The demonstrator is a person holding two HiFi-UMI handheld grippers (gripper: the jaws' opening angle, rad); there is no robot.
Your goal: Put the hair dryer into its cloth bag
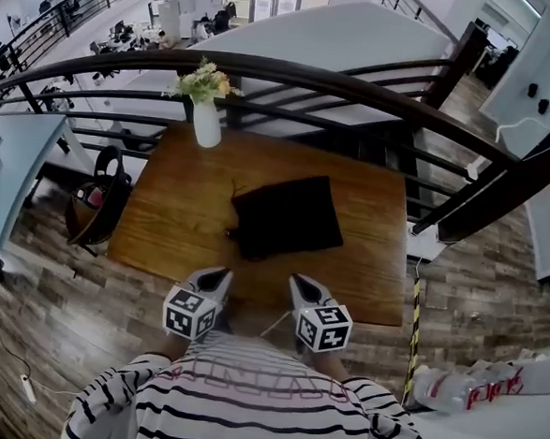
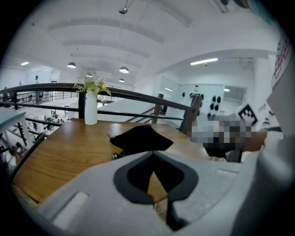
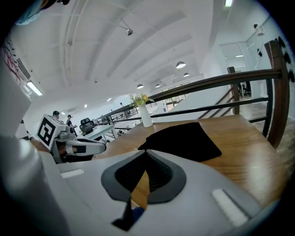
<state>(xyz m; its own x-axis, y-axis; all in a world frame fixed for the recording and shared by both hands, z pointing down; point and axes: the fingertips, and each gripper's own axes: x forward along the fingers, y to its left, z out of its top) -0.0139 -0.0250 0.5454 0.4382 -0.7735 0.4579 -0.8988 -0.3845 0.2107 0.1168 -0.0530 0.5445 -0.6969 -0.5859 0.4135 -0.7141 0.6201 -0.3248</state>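
While left gripper and right gripper hang pressed together, empty: cloth bag on wooden table beside railing.

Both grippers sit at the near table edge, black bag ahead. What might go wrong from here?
1. No hair dryer shows in any view; it may already be inside the black cloth bag, so check first.
2. The bag lies loose on the smooth table; a one-sided tug would likely drag it.
3. The vase stands at the far edge behind the bag; overreaching with the left gripper could tip it.
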